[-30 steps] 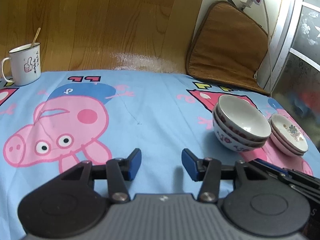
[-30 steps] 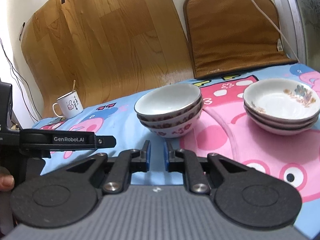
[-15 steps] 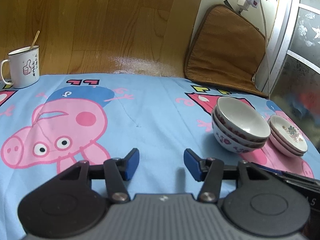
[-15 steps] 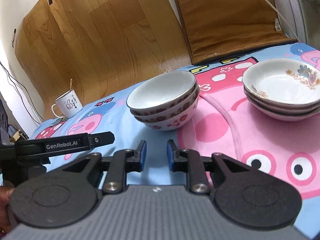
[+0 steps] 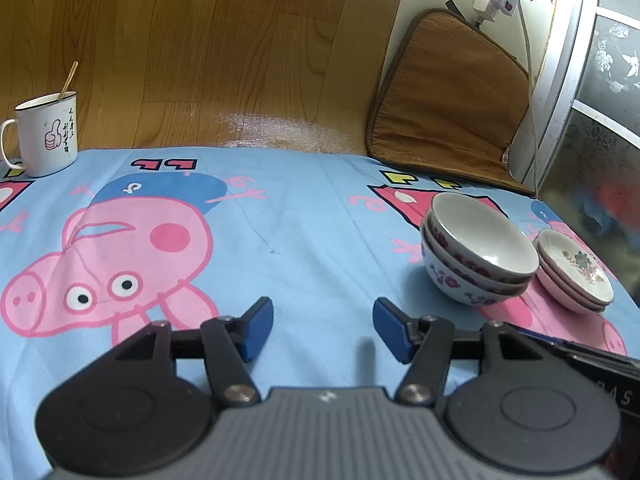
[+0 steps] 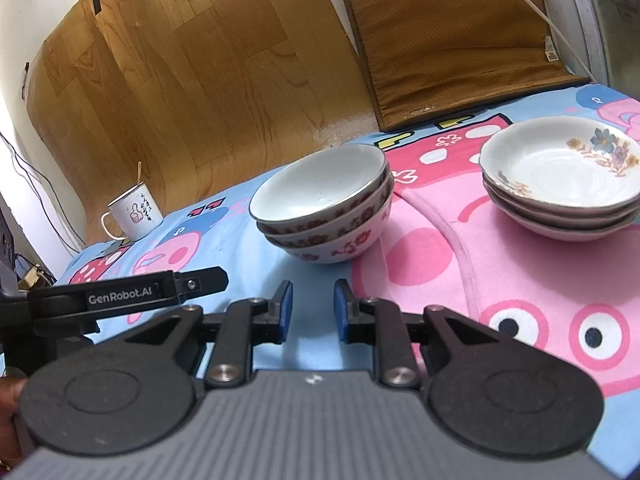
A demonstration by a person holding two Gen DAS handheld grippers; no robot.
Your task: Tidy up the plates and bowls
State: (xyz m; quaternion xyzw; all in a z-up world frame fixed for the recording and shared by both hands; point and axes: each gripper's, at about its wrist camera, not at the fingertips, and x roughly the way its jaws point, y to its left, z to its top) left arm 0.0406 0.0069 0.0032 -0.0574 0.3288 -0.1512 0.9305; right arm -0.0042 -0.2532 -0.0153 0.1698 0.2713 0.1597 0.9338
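Observation:
Three white bowls with purple flowers (image 6: 324, 208) (image 5: 478, 250) sit nested in one stack on the cartoon-pig cloth. Just right of them stands a stack of three shallow flowered plates (image 6: 560, 180) (image 5: 574, 276). My left gripper (image 5: 323, 328) hovers over bare cloth to the left of the bowls; its jaws are opening and nothing is between them. A little short of the bowl stack, my right gripper (image 6: 310, 310) keeps a narrow gap between its blue pads, also with nothing in it. The left gripper's body (image 6: 120, 300) shows at the left of the right wrist view.
A white enamel mug (image 5: 46, 140) (image 6: 134, 212) with a stick in it stands at the cloth's far left. A brown cushion (image 5: 444, 104) leans on the wall behind the bowls, with a white cable (image 5: 524, 20) hanging over it. A wood-pattern sheet (image 6: 192, 80) covers the wall.
The left gripper's jaws have spread wider. The right gripper's jaws have parted slightly and its view has rolled a little. Bowls and plates have not moved.

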